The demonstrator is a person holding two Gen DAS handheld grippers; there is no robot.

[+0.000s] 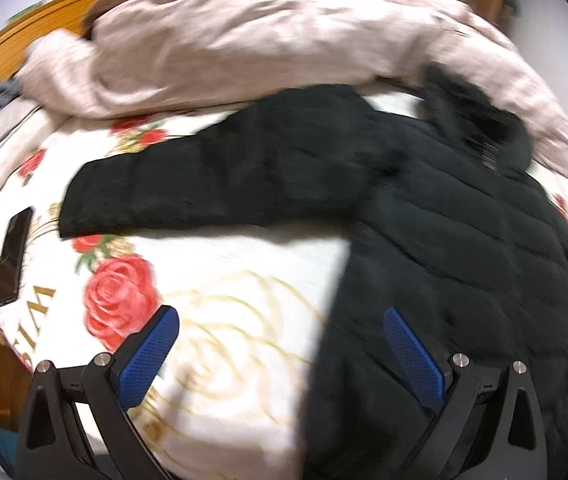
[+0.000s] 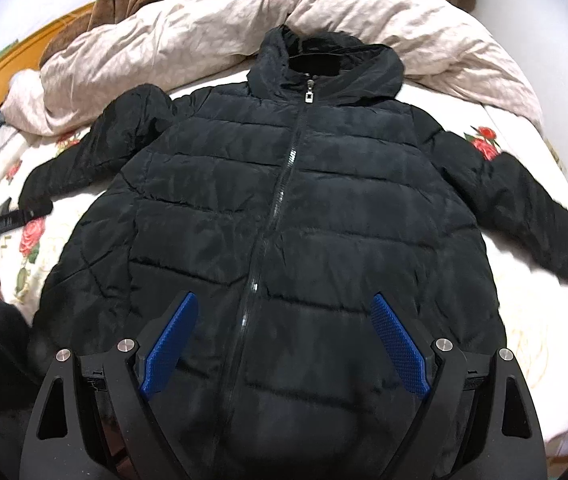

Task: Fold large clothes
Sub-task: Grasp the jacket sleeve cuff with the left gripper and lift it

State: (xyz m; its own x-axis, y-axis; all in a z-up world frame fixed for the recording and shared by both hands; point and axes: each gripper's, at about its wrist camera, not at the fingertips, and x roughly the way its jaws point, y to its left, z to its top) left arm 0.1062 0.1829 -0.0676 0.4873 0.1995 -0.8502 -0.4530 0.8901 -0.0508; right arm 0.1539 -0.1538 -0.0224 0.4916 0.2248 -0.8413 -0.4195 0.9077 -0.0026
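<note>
Here, at the far left of the left wrist view, a dark phone [image 1: 13,256] lies flat on the rose-printed bedsheet [image 1: 219,304], well apart from the garment. The black puffer jacket [image 2: 284,216] lies spread face-up on that sheet, zipped closed, with its hood [image 2: 324,60] toward the crumpled pink duvet [image 2: 211,28] at the head of the bed. One sleeve [image 1: 211,184] extends leftward across the sheet — its cuff ends near the phone but does not touch it. The left gripper [image 1: 279,354] hangs above the jacket's side edge, one blue pad [image 1: 145,360] over bare sheet and the other over black fabric; its jaws are spread wide and hold nothing. The left wrist view is motion-blurred, so fine detail is not readable. In the right wrist view, the right gripper [image 2: 284,350] is centred over the jacket's lower front, straddling the zipper [image 2: 279,196] — its jaws are likewise spread wide, with nothing between the pads. The opposite sleeve [image 2: 532,208] runs out to the right over the sheet. A brown fuzzy item [image 2: 123,0] rests against the wooden headboard [image 2: 15,64] beyond the duvet.
</note>
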